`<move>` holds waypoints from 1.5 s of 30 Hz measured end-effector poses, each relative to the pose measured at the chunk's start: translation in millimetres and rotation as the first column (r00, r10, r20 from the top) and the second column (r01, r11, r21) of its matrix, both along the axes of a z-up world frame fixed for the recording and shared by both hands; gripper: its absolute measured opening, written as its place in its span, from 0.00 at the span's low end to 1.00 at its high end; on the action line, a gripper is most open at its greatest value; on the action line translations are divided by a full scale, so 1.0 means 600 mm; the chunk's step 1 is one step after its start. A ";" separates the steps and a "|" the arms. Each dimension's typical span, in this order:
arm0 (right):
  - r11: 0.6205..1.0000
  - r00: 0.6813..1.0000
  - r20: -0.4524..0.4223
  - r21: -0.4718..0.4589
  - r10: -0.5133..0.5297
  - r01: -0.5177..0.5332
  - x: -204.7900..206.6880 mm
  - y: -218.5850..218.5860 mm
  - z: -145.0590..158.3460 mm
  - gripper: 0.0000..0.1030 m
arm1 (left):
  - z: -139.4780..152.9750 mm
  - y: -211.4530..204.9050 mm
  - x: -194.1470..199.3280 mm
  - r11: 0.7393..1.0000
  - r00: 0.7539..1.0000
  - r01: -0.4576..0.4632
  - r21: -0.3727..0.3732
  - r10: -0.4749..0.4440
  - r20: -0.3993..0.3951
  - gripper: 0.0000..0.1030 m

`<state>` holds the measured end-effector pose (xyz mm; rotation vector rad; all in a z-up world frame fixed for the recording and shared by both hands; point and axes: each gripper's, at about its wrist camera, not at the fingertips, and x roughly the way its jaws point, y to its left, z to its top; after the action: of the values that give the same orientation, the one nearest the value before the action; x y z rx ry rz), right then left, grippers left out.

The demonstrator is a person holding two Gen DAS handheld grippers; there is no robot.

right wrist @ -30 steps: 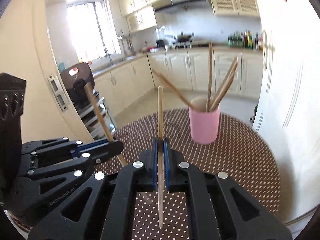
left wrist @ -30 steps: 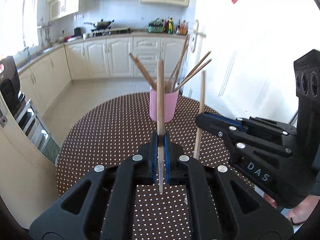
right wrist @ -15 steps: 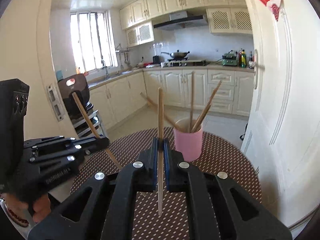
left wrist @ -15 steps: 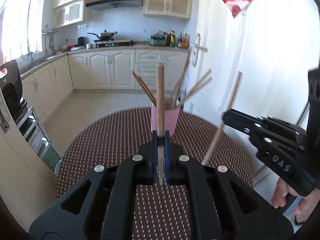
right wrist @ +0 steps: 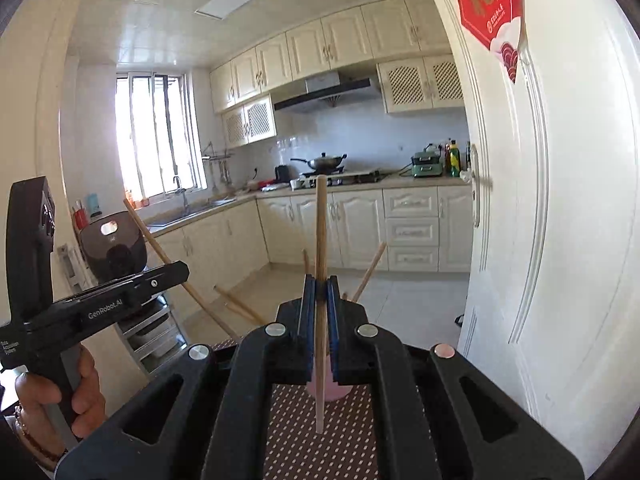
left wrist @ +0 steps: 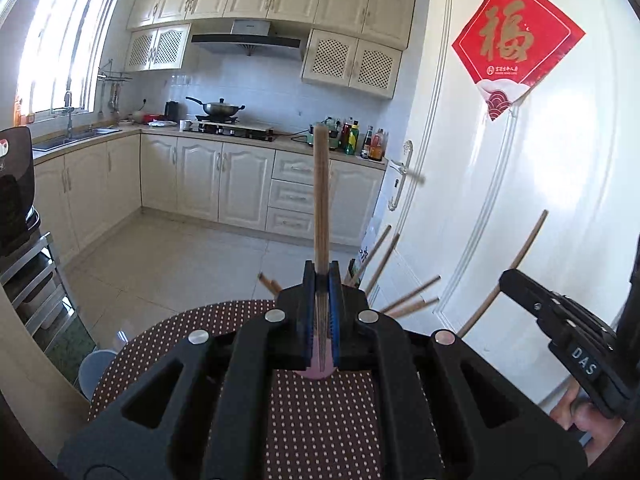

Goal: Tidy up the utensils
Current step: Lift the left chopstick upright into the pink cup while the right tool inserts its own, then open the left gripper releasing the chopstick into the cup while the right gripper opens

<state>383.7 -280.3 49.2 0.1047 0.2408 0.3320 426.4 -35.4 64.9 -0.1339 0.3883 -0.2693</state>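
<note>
My left gripper (left wrist: 321,280) is shut on a wooden chopstick (left wrist: 321,200) that stands upright between its blue pads. The pink cup (left wrist: 316,368) is mostly hidden behind the fingers; several chopsticks (left wrist: 408,296) fan out of it. At the right, my right gripper (left wrist: 516,280) holds a slanted chopstick (left wrist: 520,252). In the right wrist view, the right gripper (right wrist: 320,284) is shut on an upright chopstick (right wrist: 320,232), with a sliver of the cup (right wrist: 338,392) below. The left gripper (right wrist: 176,270) shows at the left, pinching its chopstick (right wrist: 156,240), with a hand (right wrist: 60,392) on the handle.
The cup stands on a round table with a brown dotted cloth (left wrist: 180,332). A white door (left wrist: 500,208) with a handle (left wrist: 396,184) rises close on the right. A black appliance on a metal rack (left wrist: 16,188) stands left. Kitchen cabinets (left wrist: 224,184) lie across open tiled floor.
Both grippers have risen and tipped upward, each still pinching its chopstick. The cup has sunk behind the fingers in both views, and more of the wall cabinets and door shows.
</note>
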 end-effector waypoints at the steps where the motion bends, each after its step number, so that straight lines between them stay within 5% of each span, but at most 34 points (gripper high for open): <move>1: 1.000 1.000 0.004 0.002 -0.006 0.006 0.005 -0.002 0.001 0.04 | 0.001 0.000 0.005 1.000 1.000 -0.006 0.000 0.006 0.005 0.06; 11: 0.997 0.999 0.018 0.077 -0.029 0.028 0.054 -0.045 -0.002 0.04 | 0.019 -0.020 0.051 0.999 0.997 -0.013 -0.035 0.016 0.080 0.06; 21: 0.982 0.987 0.050 0.119 -0.153 0.147 0.081 -0.063 -0.006 0.04 | -0.050 -0.066 0.089 0.998 0.999 0.024 0.058 -0.027 0.039 0.06; 31: 0.969 0.979 0.095 0.188 -0.180 0.160 0.108 -0.040 0.003 0.04 | -0.071 -0.073 0.093 0.991 0.999 0.027 0.128 -0.031 0.027 0.09; 34: 0.974 0.983 0.100 0.179 -0.156 0.136 0.116 -0.024 0.005 0.04 | -0.069 -0.066 0.090 0.993 0.999 0.027 0.111 -0.032 0.041 0.20; 36: 0.979 0.986 0.100 0.167 -0.134 0.116 0.119 -0.011 0.001 0.04 | -0.067 -0.061 0.088 0.994 0.998 0.030 0.100 -0.035 0.046 0.50; 37: 0.982 0.987 0.098 0.158 -0.125 0.108 0.120 -0.005 -0.002 0.04 | -0.065 -0.060 0.086 0.995 0.998 0.022 0.101 -0.028 0.056 0.55; 45: 0.996 0.997 0.045 0.069 -0.061 0.058 0.137 0.033 -0.021 0.04 | -0.060 -0.032 0.070 0.997 0.998 -0.010 0.075 0.005 0.060 0.56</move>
<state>465.6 -260.6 36.7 0.1708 0.1799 0.2832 468.2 -54.7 28.9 -0.0533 0.3382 -0.2506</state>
